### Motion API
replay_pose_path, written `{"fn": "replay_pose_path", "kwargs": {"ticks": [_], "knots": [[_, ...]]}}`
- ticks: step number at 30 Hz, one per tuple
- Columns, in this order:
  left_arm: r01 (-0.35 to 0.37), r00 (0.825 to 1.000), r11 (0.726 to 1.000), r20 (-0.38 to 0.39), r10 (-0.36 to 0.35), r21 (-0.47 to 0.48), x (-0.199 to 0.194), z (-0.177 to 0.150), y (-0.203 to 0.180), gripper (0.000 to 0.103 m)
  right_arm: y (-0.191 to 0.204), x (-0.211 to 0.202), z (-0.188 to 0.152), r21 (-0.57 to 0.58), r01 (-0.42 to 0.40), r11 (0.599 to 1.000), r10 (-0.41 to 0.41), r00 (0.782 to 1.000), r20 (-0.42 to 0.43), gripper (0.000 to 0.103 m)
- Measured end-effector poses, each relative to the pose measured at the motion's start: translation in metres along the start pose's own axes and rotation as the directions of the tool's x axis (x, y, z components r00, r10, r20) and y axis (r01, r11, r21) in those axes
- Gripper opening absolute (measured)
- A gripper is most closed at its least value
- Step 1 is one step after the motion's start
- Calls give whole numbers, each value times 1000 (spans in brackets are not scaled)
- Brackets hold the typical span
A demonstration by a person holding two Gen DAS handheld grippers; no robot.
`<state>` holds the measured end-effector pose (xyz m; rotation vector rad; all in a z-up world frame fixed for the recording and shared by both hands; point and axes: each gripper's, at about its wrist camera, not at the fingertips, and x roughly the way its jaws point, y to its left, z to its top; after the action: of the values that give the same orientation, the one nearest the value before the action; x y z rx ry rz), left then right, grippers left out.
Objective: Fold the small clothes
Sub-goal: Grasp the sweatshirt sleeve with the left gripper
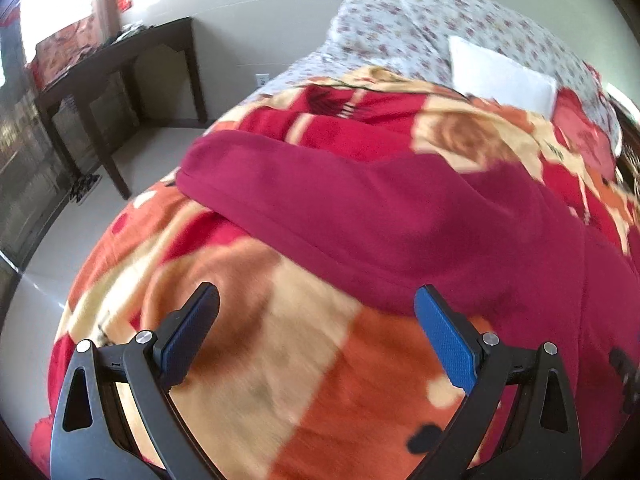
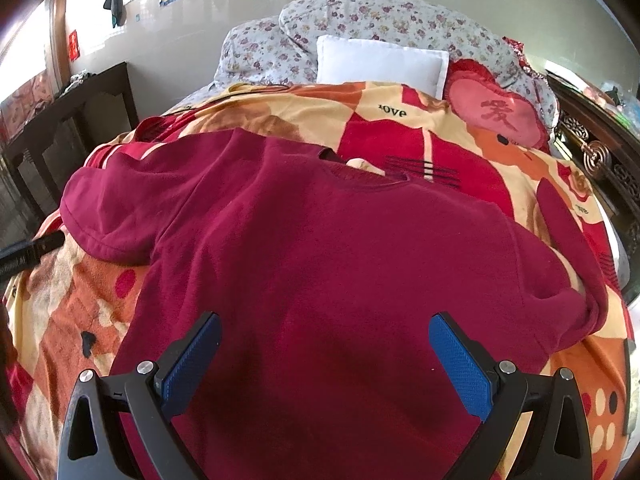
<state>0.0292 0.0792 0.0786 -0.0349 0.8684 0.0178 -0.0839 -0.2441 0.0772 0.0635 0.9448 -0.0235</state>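
Note:
A dark red T-shirt (image 2: pixel 320 256) lies spread flat on a red and orange blanket (image 2: pixel 68 312) on a bed, collar away from me. In the left wrist view the shirt (image 1: pixel 400 216) lies ahead and to the right, its left sleeve (image 1: pixel 224 172) pointing left. My left gripper (image 1: pixel 318 300) is open and empty, above the blanket just short of the shirt's left edge. My right gripper (image 2: pixel 324 326) is open and empty, above the shirt's lower middle. Part of the left gripper (image 2: pixel 28 252) shows at the left edge of the right wrist view, beside the sleeve (image 2: pixel 112 216).
A white pillow (image 2: pixel 380 62), floral pillows (image 2: pixel 400 16) and a red heart cushion (image 2: pixel 496 116) lie at the head of the bed. A dark wooden table (image 1: pixel 120 68) stands left of the bed. A carved dark headboard or cabinet (image 2: pixel 600 156) stands at the right.

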Motion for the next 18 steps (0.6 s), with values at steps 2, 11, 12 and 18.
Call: {"fn": "replay_pose_path", "kwargs": {"ticks": [2,11,12,18], "knots": [[24,1000,998,-12,-25,-61,10,13,18,99,1,2,-1,-2,-2,1000,2,1000,-7,102],[81,992,905,-53,-113,-418,68,49,90,91,4,11,-2,-6,-20,1000,20,999,-39,102],[81,992,899,-55,-116,-430,73,51,92,86,4,12,-1,-7,-21,1000,20,999,-42,102],[107,986,877,-64,-154,-469,107,60,98,38,3,16,0,-9,-23,1000,23,998,-55,102]]}}
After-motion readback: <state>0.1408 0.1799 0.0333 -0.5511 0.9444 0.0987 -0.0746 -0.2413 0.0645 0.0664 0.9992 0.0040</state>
